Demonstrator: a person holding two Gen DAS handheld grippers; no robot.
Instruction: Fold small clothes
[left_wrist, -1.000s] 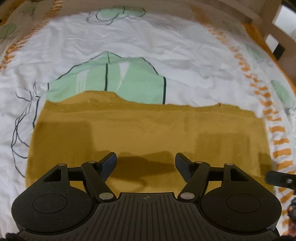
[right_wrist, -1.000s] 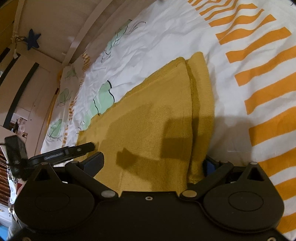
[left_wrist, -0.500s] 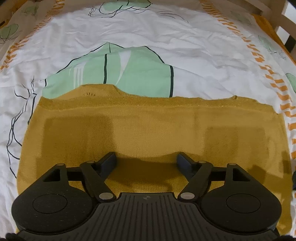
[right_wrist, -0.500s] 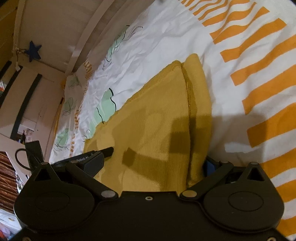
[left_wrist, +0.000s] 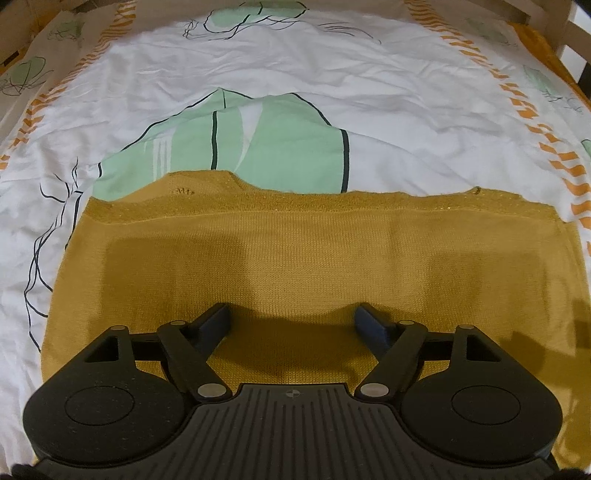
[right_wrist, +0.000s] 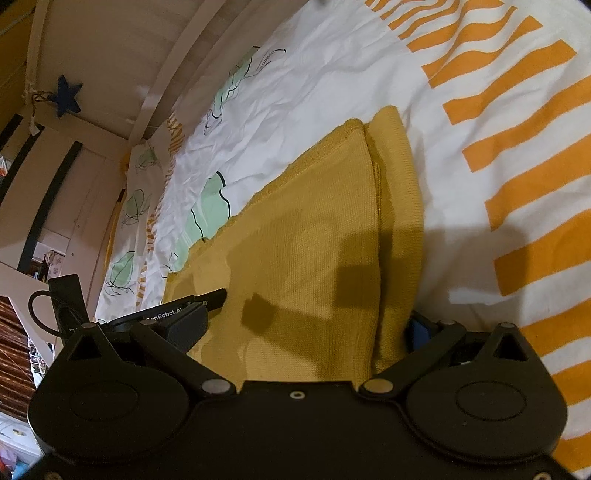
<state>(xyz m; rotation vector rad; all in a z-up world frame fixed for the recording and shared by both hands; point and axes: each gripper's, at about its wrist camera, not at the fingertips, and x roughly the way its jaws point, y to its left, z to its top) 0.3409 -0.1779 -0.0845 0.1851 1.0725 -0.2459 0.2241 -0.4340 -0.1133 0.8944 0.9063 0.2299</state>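
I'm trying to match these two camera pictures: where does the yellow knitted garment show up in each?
Left wrist view: the yellow knitted garment spans the middle, straight ahead of the camera.
Right wrist view: it runs diagonally through the centre, folded edge on the right.
Shared landmark: the green leaf print on the bedsheet.

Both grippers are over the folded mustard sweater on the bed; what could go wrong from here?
1. The left gripper stands open over flat knit, so closing here might pinch only the top layer of the sweater.
2. The right gripper straddles the sweater's side, where the sleeve sticks out past the folded edge; it may slip loose.
3. The bedsheet is wrinkled and could drag along.
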